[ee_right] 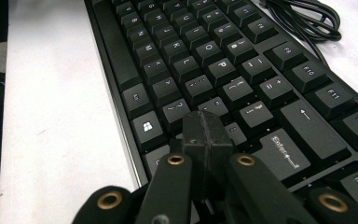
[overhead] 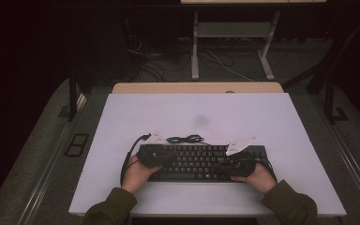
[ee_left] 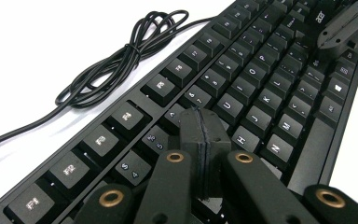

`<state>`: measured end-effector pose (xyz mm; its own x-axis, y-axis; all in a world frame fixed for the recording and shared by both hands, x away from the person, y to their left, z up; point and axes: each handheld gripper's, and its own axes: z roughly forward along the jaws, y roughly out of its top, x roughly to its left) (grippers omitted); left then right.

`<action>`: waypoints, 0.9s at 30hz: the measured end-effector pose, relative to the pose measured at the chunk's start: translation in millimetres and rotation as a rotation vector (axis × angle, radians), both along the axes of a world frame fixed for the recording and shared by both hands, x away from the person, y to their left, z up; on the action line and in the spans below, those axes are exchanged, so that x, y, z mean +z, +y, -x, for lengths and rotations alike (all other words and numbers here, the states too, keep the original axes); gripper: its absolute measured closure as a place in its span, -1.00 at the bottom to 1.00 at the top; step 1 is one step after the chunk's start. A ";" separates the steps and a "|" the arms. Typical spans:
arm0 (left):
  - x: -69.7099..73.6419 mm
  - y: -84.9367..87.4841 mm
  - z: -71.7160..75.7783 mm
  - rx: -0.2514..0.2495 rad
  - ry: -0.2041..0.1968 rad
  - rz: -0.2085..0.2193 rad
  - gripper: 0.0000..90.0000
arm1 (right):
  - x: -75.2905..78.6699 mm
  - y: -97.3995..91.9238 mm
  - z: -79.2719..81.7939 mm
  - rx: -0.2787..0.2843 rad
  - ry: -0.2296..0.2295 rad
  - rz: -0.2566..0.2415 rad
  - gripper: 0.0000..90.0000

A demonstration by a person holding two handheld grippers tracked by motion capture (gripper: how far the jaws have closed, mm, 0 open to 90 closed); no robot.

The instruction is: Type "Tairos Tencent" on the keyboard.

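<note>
**Two closed grippers over one keyboard**

Both pairs of jaws are pressed together with nothing between them. In the left gripper view the left gripper (ee_left: pixel 200 135) has its joined tips poised over the middle letter rows, near the G and H keys; I cannot tell whether the tips touch a key or hover just above it. In the right gripper view the right gripper (ee_right: pixel 207 135) sits the same way over the keys just left of Enter, beside the Windows key row.

The relation that matters: the keyboard (overhead: pixel 201 161) lies directly beneath both sets of tips, its long axis running left to right across the table (overhead: pixel 197 112), so each hand owns its own half. The left gripper is nearer the function and number keys at the left end, the right gripper nearer Enter and the arrow block. Any next press is likely a short downward dab, not a reach.

The keyboard is black, full-sized, with pale lettering on low square keys and a long space bar along the near edge. Its black cable (overhead: pixel 185 138) lies bundled in loose loops just behind it on the white tabletop, apart from both grippers.
</note>
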<state>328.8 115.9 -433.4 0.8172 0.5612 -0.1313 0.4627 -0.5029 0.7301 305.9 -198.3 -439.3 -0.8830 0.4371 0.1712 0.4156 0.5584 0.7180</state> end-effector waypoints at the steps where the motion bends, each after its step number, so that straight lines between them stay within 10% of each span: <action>1: -1.2 -0.7 0.1 -0.002 0.001 -0.002 0.98 | 0.0 0.0 0.1 0.000 0.000 0.000 0.98; 27: 5.6 5.2 6.2 0.020 0.001 0.060 0.77 | 0.0 -1.1 0.1 -0.001 0.003 -0.001 0.98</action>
